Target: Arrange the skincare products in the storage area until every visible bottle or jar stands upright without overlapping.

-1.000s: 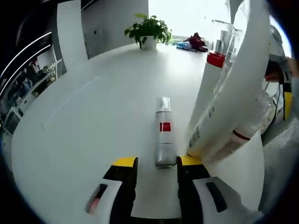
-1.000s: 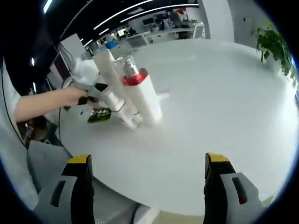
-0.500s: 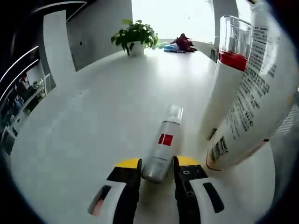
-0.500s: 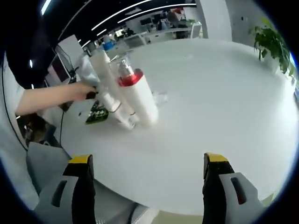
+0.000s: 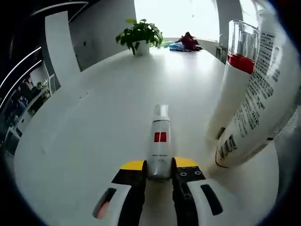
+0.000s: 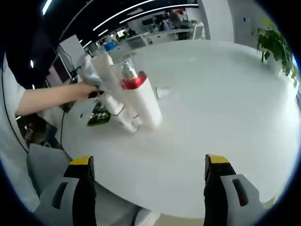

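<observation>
A slim silver bottle with a red square label lies pointing away from me on the white table. My left gripper is shut on its base. To its right stand a white bottle with a red band and clear cap, and a large printed white tube. In the right gripper view the same white bottle and tube stand together. The silver bottle's end peeks out behind them. My right gripper hangs open above the table's near edge, holding nothing.
A potted plant stands at the table's far side, with coloured items beside it. A green packet lies by the tube's foot. A person's forearm reaches in from the left. A grey chair sits below the table edge.
The left jaws have shut on the silver bottle's base, and the bottle now lies straight along them. The right gripper has stayed still and open.
</observation>
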The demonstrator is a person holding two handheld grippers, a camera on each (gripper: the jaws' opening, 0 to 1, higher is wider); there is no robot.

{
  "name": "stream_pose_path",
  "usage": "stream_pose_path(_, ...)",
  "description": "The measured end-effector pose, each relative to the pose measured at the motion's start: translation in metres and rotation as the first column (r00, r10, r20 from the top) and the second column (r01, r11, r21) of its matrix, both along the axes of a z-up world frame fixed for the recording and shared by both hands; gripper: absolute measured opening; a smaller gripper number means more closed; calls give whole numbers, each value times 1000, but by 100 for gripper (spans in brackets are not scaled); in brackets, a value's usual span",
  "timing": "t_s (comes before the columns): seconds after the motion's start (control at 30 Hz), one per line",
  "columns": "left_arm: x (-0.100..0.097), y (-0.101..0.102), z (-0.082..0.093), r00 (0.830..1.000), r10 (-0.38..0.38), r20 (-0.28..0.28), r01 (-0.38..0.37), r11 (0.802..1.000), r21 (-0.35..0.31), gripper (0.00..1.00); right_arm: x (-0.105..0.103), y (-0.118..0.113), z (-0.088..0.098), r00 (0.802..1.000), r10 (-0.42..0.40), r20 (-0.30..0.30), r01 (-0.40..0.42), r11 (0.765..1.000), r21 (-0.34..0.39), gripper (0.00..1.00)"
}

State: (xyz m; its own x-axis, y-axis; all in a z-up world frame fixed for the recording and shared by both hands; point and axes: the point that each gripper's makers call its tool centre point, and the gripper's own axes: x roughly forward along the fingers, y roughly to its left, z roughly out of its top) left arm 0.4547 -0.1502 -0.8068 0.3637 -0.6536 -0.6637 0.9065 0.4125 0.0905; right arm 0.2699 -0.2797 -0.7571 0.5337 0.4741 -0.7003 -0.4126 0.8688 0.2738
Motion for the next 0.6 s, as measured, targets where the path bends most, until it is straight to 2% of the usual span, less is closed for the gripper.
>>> stream_pose_path(0.2, -1, 13, 14, 999, 51, 10, -51, 999, -17, 25, 4, 10, 12, 1000, 11, 27, -11, 1000, 18, 97)
stream_pose_path(0.3, -2, 23, 26, 996, 86, 27, -85, 996, -32, 25, 3, 16, 16, 999, 20, 39, -21, 999, 27, 97)
stream_pose_path(0.43, -9, 35, 42, 991, 116, 62, -114, 993, -38, 25, 0, 25, 24, 998, 35, 52, -37, 999, 38, 96)
stream_pose_path(0.6, -28, 52, 61, 985, 143, 92, -139, 989, -41, 25, -2, 38, 38, 995, 54, 83, -59, 996, 60, 96)
